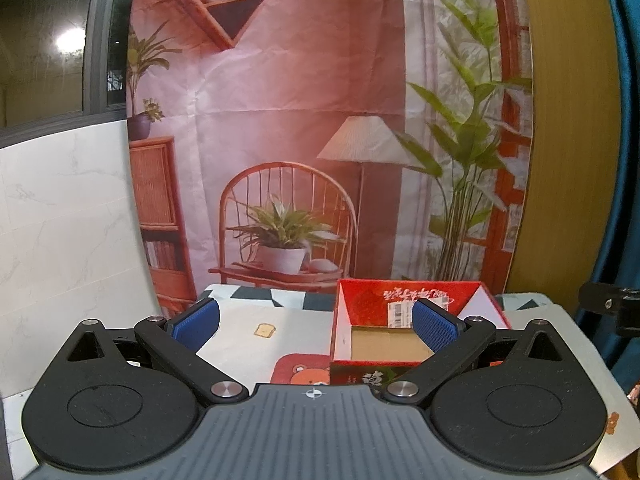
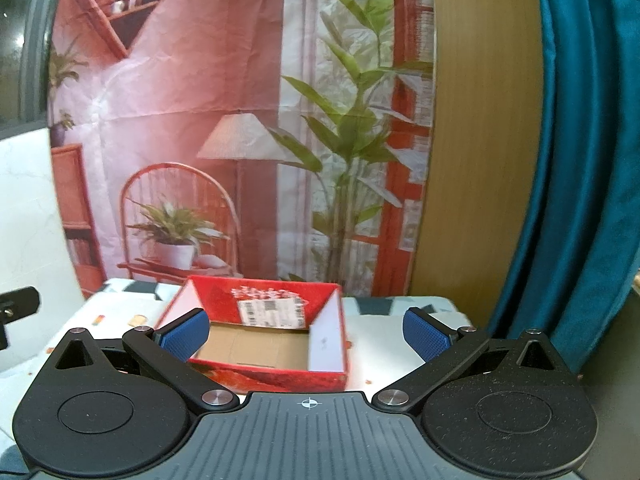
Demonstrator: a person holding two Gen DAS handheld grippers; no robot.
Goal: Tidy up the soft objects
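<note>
A red cardboard box (image 1: 368, 300) with a bare brown bottom stands open on the table; nothing shows inside it. It also shows in the right wrist view (image 2: 264, 300). My left gripper (image 1: 316, 322) is open and empty, held above the table just left of the box, its right pad over the box's inside. My right gripper (image 2: 306, 332) is open and empty, held in front of the box, its left pad over the box's near left corner. No soft object shows in either view.
The table has a patterned cloth (image 1: 272, 316) with a bear print (image 1: 304, 372). A printed backdrop (image 1: 304, 120) hangs behind it, with a wooden panel (image 2: 480, 140) and a teal curtain (image 2: 580, 160) to the right. A white marble wall (image 1: 64, 220) stands left.
</note>
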